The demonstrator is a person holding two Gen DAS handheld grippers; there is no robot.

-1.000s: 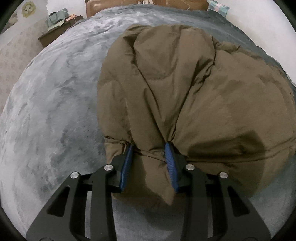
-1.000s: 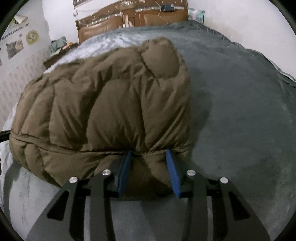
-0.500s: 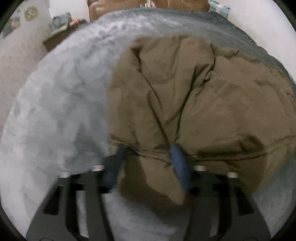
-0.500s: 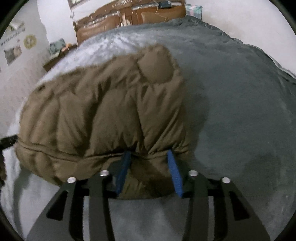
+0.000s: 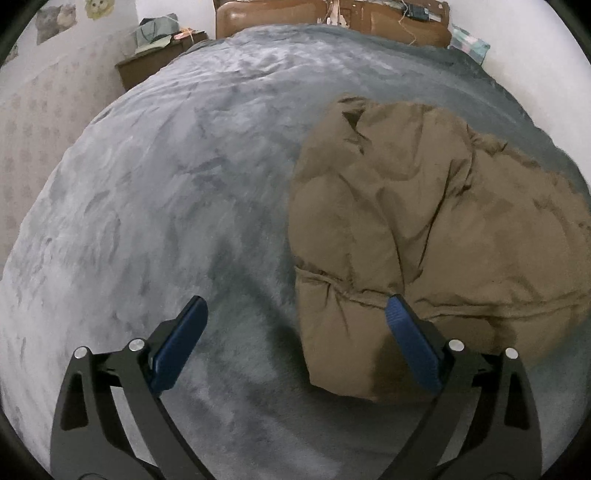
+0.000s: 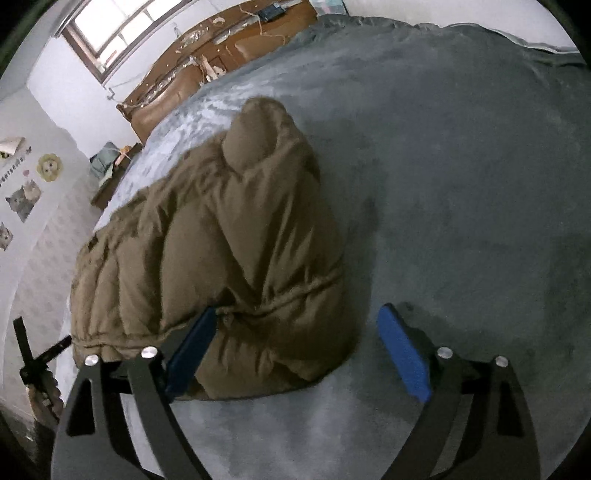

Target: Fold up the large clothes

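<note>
A brown puffy jacket (image 5: 424,221) lies folded in a bundle on the grey bed cover (image 5: 166,184). My left gripper (image 5: 295,314) is over its near left corner, jaws opening wide; only the right pad touches the fabric's edge, and the left pad is over bare cover. In the right wrist view the jacket (image 6: 229,251) fills the left half. My right gripper (image 6: 299,325) is at its near right corner, jaws opening. The corner lies loosely between its pads, and the right pad stands clear of the fabric. Neither gripper holds the jacket.
A brown headboard (image 5: 332,18) lines the far end of the bed. A bedside table (image 5: 155,62) with folded items stands at the far left by the papered wall. A window (image 6: 122,29) shows in the right wrist view. The left gripper's black frame (image 6: 33,354) shows at that view's left edge.
Both grippers were shut on the jacket's near hem and have let go, their jaws now wide. The left drew off to the left and up. The right rolled and shifted right.
</note>
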